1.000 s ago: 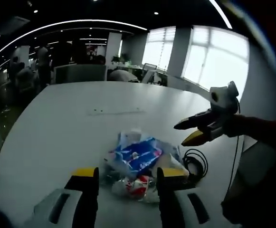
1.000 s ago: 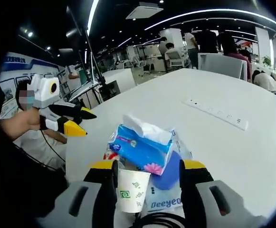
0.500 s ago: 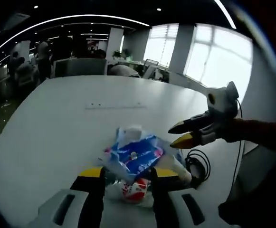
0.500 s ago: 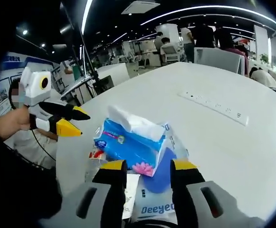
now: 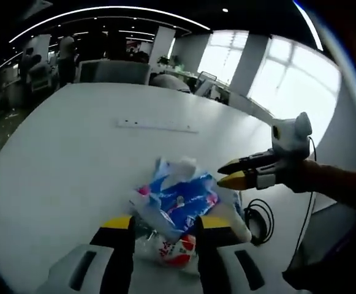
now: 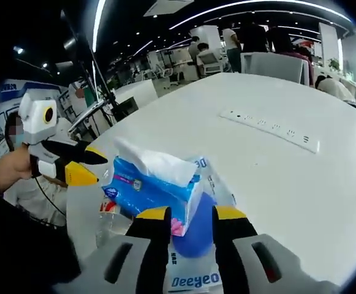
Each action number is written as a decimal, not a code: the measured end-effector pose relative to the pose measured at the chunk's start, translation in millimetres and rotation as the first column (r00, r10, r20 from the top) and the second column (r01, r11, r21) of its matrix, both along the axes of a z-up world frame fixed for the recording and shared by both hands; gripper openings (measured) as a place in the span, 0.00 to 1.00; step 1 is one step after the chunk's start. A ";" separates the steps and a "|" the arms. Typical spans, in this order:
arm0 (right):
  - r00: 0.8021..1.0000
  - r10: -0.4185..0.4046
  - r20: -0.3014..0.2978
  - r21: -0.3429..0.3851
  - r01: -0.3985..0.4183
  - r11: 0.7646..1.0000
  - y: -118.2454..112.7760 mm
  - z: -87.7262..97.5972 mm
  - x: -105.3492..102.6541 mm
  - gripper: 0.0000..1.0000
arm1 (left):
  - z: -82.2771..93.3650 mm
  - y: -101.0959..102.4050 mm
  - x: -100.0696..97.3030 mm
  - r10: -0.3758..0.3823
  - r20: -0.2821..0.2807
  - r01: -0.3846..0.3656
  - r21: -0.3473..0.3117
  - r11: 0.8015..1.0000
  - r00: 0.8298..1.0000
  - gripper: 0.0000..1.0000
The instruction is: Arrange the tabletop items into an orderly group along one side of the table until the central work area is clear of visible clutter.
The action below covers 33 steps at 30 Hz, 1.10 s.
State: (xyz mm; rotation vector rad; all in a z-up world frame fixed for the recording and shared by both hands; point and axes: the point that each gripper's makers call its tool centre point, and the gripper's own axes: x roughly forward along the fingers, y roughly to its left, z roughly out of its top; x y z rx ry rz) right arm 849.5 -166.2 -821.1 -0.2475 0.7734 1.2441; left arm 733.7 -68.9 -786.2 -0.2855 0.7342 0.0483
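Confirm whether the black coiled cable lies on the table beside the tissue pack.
Yes, the coiled black cable rests on the white table just beyond the tissue pack.

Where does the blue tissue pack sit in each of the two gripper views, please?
Left gripper view: blue tissue pack lies low in the centre, just beyond that view's own claw.
Right gripper view: it lies lower left of centre, above the claw.
Shared landmark: the white power strip on the table beyond.
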 end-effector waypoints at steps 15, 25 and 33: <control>0.996 -0.036 -0.077 -0.028 0.033 0.999 3.2 -21.5 -10.7 0.09 | -21.3 -8.0 8.1 -0.033 -0.081 0.030 -0.038 0.999 0.996 0.27; 0.998 -0.035 -0.056 -0.017 0.034 0.999 3.8 -19.7 -13.6 0.00 | -27.0 -7.6 4.7 -0.015 -0.118 0.007 -0.068 0.998 0.993 0.08; 0.999 -0.037 -0.025 0.007 0.038 0.999 -0.5 -6.1 -12.7 0.00 | -19.1 -9.1 2.8 -0.001 -0.110 -0.006 -0.064 0.998 0.994 0.00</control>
